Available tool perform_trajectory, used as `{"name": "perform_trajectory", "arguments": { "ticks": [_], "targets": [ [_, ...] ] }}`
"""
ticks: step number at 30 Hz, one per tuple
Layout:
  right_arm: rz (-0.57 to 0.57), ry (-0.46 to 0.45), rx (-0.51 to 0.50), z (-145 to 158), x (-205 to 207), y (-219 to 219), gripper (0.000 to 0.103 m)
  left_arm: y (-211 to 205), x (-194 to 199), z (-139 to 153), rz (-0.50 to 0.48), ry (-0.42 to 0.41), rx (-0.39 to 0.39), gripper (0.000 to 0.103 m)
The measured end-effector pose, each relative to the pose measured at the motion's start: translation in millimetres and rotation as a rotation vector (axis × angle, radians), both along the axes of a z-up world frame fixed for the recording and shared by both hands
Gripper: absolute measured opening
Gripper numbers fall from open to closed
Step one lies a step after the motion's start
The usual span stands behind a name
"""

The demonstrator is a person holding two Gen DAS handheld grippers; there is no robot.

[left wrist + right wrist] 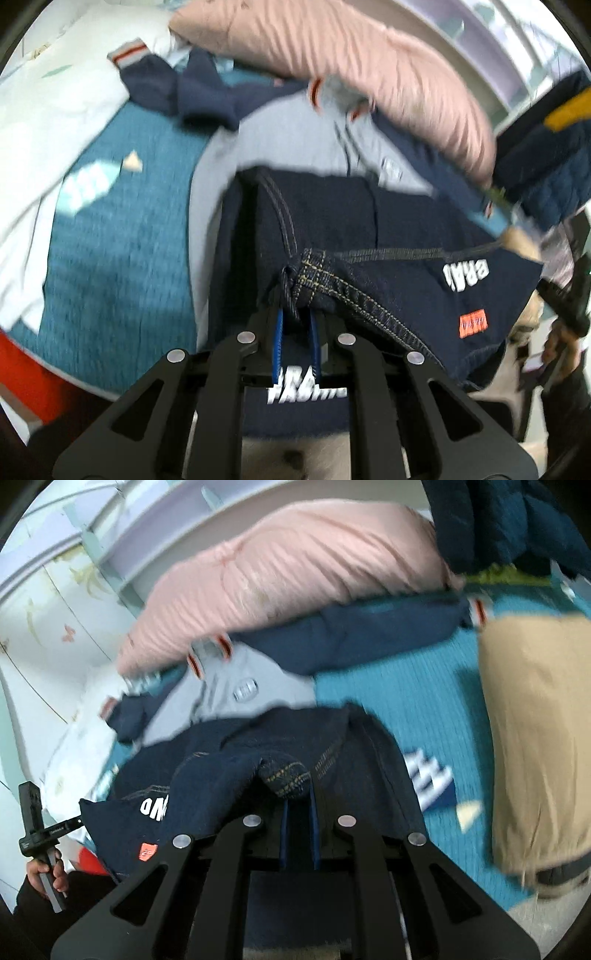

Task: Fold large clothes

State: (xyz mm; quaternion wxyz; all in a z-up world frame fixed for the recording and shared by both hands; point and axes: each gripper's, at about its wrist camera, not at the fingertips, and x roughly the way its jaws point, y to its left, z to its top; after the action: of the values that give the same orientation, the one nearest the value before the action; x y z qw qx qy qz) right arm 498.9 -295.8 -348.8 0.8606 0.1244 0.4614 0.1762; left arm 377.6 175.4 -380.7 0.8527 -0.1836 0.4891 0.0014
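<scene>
Above teal bedspread (pixel 110 229), both tools gripping jeans (pixel 369 229)

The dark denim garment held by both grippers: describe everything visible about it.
The dark denim garment is navy, with tan double stitching, white block lettering and a small orange patch. The left gripper and right gripper each pinch a thick stitched seam. It hangs crumpled over a grey garment on the teal bedspread.

We hold the jeans (pixel 369 236) bunched between both grippers, over the bed (pixel 122 236). Beyond the jeans a jacket (pixel 295 133) lies flat on the bed, its top edge tucked under the pillow (pixel 354 70) at the far side. To the right of the jeans, well apart, trousers (pixel 532 738) lie on the bed.
</scene>
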Motion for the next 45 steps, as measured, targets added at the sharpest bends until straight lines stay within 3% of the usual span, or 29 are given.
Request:
{"name": "perform_trajectory", "arguments": {
  "ticks": [4,9,11,13,16,19,21,22,25,26,29,31,33,36,38,40,42,45],
  "targets": [
    [-0.036,0.031,0.022,-15.1,-22.2,-10.7,0.009,-1.5,-15.6,-11.5,0.014,0.032,-0.047,0.012],
    [-0.051,0.039,0.04,-19.6,-44.7,-13.7,0.009,10.6,-25.4,-2.5,0.058,0.007,-0.053,0.012],
    [-0.041,0.047,-0.011,-23.6,-49.0,-9.5,0.008,9.5,-24.6,-2.1,0.046,0.022,-0.009,0.012],
    [-0.031,0.121,-0.128,-39.9,-45.9,-3.7,0.009,4.2,-22.1,-13.0,0.016,0.083,0.023,0.013],
    [-0.058,0.185,-0.206,-52.8,-48.2,-7.4,0.012,4.6,-25.9,-22.8,0.03,0.131,0.015,0.02],
    [-0.044,0.172,-0.22,-44.9,-56.9,-9.7,0.013,13.8,-33.3,-17.8,0.063,0.13,-0.037,0.041],
    [-0.041,0.138,-0.244,-33.0,-62.8,-9.7,0.024,19.5,-38.4,-7.6,0.081,0.109,-0.032,0.053],
    [-0.041,0.117,-0.249,-24.2,-64.8,-9.1,0.025,20.6,-40.0,-2.9,0.087,0.097,-0.022,0.054],
    [-0.039,0.071,-0.23,-3.3,-66.5,-6.3,0.03,13.8,-43.3,22.4,0.08,0.039,0.079,0.058],
    [-0.026,0.059,-0.198,3.2,-65.5,-3.1,0.031,11.5,-44.4,32.8,0.09,-0.003,0.099,0.066],
    [0.002,0.066,-0.127,5.8,-55.8,11.8,0.031,1.0,-46.9,60.9,0.159,-0.109,0.191,0.077],
    [0.02,0.104,-0.075,-5.7,-42.7,25.0,0.024,-8.3,-37.5,67.5,0.109,-0.154,0.145,0.079],
    [0.033,0.155,-0.036,-23.7,-31.3,35.1,0.008,-22.2,-17.6,58.9,0.03,-0.128,0.068,0.079],
    [-0.002,0.254,-0.078,-59.0,-23.3,41.0,0.001,-40.8,8.3,28.6,-0.044,-0.054,0.005,0.079],
    [-0.033,0.356,-0.154,-92.1,-26.2,36.7,0.0,-46.5,21.3,-5.5,-0.037,0.087,0.071,0.079],
    [-0.056,0.368,-0.104,-100.7,-31.8,27.6,0.0,-40.3,25.8,-41.1,-0.02,0.216,0.094,0.078],
    [-0.064,0.401,-0.109,-97.6,-29.1,25.7,0.0,-34.9,22.1,-45.5,-0.018,0.175,0.071,0.078],
    [-0.071,0.401,-0.18,-80.0,-22.9,38.2,0.001,-39.9,24.7,-47.9,-0.05,0.179,0.115,0.078]
  ]
}}
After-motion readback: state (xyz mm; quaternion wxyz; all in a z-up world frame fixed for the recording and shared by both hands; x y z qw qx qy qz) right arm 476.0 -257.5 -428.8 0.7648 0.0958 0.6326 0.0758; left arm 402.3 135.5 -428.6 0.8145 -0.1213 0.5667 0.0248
